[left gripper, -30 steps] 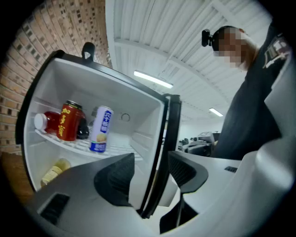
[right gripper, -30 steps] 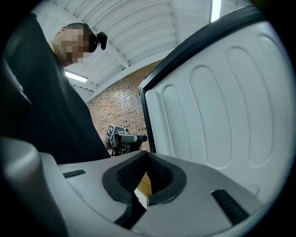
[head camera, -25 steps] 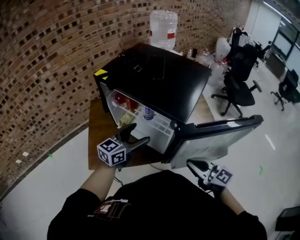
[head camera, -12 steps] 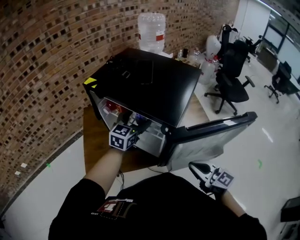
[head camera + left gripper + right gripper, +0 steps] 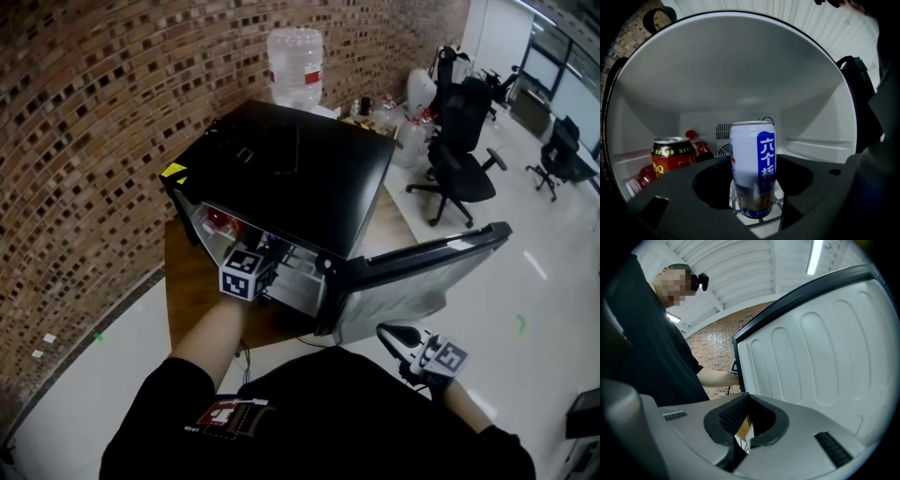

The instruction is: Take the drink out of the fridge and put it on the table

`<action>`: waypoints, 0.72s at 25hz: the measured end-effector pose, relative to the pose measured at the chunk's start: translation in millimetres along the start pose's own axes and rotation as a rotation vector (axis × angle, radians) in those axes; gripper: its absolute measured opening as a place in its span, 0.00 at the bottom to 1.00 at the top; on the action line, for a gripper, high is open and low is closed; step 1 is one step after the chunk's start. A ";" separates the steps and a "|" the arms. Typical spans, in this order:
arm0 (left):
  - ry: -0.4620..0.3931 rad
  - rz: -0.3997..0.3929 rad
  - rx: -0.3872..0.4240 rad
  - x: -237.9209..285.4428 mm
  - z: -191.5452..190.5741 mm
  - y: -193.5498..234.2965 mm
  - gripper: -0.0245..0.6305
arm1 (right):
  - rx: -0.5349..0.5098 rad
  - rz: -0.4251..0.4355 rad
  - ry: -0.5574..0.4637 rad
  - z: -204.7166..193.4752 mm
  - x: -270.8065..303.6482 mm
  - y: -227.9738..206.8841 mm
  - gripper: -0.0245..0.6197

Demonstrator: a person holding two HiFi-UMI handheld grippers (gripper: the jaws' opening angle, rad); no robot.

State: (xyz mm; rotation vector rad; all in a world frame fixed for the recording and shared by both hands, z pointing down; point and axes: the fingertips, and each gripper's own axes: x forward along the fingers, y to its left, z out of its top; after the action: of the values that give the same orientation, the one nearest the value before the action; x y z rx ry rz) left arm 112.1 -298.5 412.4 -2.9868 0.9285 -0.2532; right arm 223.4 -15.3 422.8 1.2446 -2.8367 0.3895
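A tall white and blue drink can (image 5: 753,164) stands upright on the wire shelf inside the open black mini fridge (image 5: 300,169). My left gripper (image 5: 754,208) reaches into the fridge (image 5: 272,255), with the can between its jaws. The jaws are closing round it; a gap still shows on both sides. A red and black can (image 5: 671,158) stands to the left of it. My right gripper (image 5: 394,336) hangs low beside the white inner side of the fridge door (image 5: 820,343), with its jaws (image 5: 740,439) together and nothing in them.
The fridge sits on a wooden table (image 5: 192,281) by a brick wall. Its door (image 5: 422,272) swings out to the right. A red bottle (image 5: 699,146) lies at the fridge's back left. A water jug (image 5: 295,56) and office chairs (image 5: 464,141) stand behind.
My left gripper moved from in front of the fridge opening into the fridge, up to the white and blue can. The right gripper stayed where it was.
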 end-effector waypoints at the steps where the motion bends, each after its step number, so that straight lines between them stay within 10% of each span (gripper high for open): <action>1: -0.002 -0.012 0.010 -2.9 0.2 -3.1 0.44 | -0.001 0.008 -0.003 1.3 2.3 1.2 0.03; 18: -0.005 0.072 0.033 -179.8 -56.0 3.5 0.44 | 0.006 0.403 0.068 -2.4 128.9 99.0 0.03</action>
State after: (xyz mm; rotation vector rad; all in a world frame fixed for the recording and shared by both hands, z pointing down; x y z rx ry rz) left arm -44.5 -197.6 440.1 -2.9157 1.0190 -0.2579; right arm 63.3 -43.3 418.6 0.6368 -3.0164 0.4366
